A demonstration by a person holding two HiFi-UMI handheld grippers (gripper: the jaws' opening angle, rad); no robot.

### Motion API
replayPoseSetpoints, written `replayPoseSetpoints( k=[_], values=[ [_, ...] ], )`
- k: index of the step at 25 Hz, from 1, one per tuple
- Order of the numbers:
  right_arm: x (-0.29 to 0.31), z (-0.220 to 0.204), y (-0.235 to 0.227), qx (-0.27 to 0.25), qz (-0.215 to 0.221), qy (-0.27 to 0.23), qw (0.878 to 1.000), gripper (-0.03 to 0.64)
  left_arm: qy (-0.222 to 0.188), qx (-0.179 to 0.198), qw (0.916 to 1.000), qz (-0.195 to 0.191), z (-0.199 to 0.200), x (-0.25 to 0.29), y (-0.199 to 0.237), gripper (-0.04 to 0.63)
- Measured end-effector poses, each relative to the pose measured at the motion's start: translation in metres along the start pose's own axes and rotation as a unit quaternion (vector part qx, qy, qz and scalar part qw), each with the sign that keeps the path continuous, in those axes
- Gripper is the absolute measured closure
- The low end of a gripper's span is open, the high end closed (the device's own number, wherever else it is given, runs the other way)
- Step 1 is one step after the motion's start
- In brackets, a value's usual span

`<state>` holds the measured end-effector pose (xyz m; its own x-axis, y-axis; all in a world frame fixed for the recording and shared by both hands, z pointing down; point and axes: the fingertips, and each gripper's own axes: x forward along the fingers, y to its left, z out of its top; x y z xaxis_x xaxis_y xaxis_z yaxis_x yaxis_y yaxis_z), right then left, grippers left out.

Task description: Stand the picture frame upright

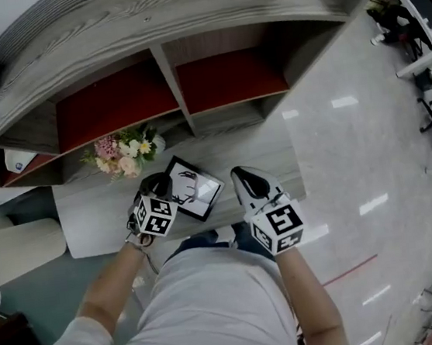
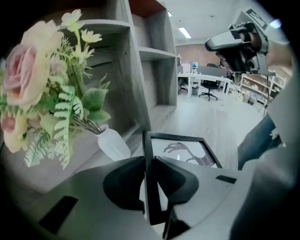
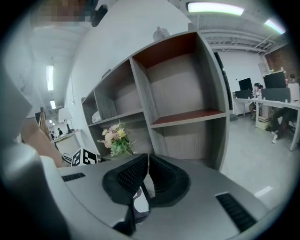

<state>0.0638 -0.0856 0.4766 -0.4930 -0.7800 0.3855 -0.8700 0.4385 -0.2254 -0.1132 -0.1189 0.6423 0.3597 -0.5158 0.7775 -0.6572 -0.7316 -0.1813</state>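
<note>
Clamping the picture frame (image 1: 196, 187) by its left edge in our left tool (image 1: 158, 187), we are tilting it while the right tool (image 1: 242, 179), clenched empty, is hovering just right of it.

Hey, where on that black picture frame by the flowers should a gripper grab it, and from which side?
I'd pinch the picture frame on its thin black left border, edge-on from the person's left. That rim is narrow enough for the jaws, and the left gripper is clamped there now; the flat face is too wide.
</note>
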Motion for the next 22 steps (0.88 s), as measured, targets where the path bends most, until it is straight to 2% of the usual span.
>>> replayPoseSetpoints(
  k=[10,16,22],
  values=[
    [0.067,-0.035,-0.006,-0.030,0.114,0.074,0.990,0.595,-0.019,0.092,0.9953,0.022,0.031,-0.004,-0.014,0.523],
    [0.098,-0.065,-0.013,-0.057,0.150,0.123,0.979,0.588,-0.032,0.158,0.9861,0.039,0.049,-0.006,-0.020,0.523],
    [0.115,-0.088,-0.008,-0.064,0.194,0.166,0.965,0.470,-0.043,0.214,0.9743,0.055,0.064,-0.006,-0.025,0.523]
  ],
)
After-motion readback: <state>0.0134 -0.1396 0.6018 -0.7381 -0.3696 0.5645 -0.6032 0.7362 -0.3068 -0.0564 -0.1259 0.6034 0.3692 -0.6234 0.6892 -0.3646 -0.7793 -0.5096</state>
